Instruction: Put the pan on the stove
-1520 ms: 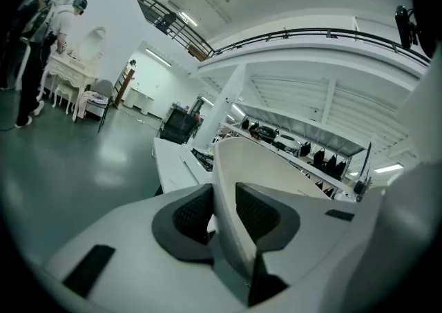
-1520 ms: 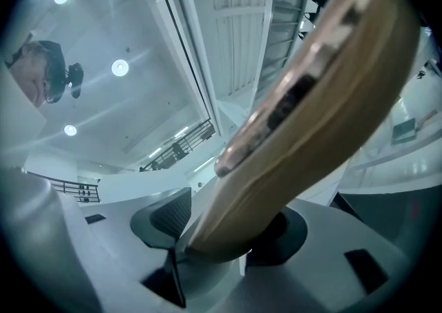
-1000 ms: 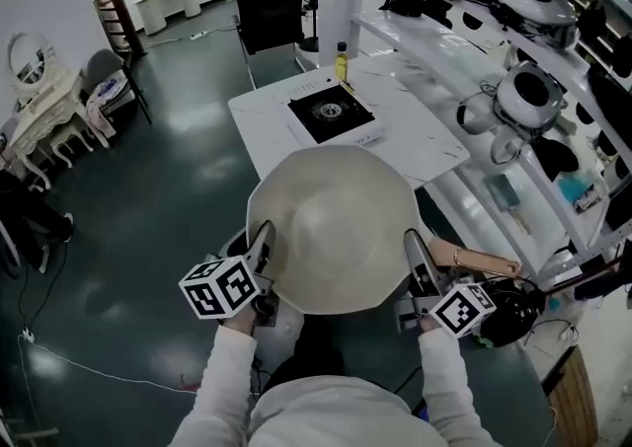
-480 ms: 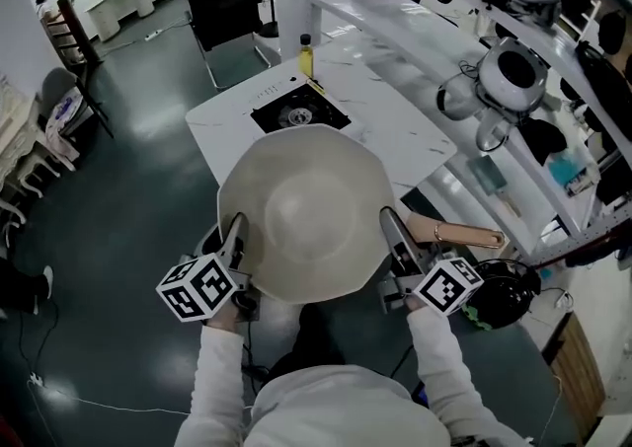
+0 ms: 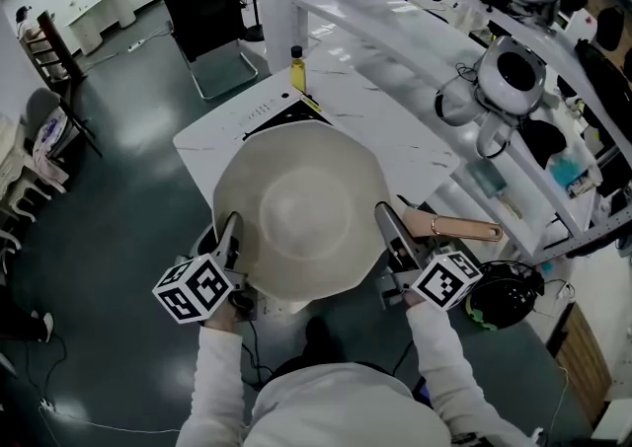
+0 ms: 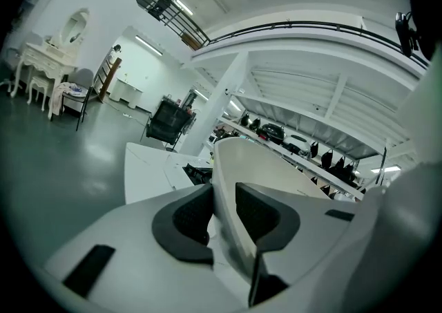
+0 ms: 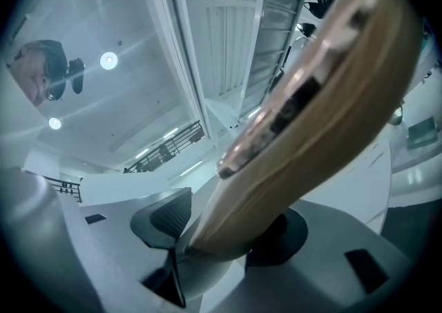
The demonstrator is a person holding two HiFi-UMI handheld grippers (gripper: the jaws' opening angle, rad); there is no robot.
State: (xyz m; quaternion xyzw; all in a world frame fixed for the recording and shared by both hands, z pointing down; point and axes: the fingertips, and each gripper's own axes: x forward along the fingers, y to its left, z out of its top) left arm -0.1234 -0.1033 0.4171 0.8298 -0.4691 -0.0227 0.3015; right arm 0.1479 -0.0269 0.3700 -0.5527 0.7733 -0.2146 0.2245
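A wide cream pan (image 5: 296, 208) hangs in the air between both grippers, its pale rim (image 6: 255, 166) running away from the left gripper view. My left gripper (image 5: 234, 238) is shut on the pan's left rim, with the pads pressing the wall from both sides (image 6: 224, 211). My right gripper (image 5: 388, 228) is shut on the pan's wooden handle (image 5: 464, 230), which fills the right gripper view (image 7: 318, 111). The black stove (image 5: 281, 117) lies on the white table (image 5: 385, 134) just beyond the pan, mostly hidden by it.
A yellow oil bottle (image 5: 296, 68) stands on the table behind the stove. A black chair (image 5: 207, 21) is beyond the table. White shelves (image 5: 513, 70) with helmets and gear run along the right. Dark green floor lies to the left.
Both grippers have carried the pan forward toward the table. The stove, fully visible a second ago, is now mostly covered by the pan's far rim. Both grips are unchanged.
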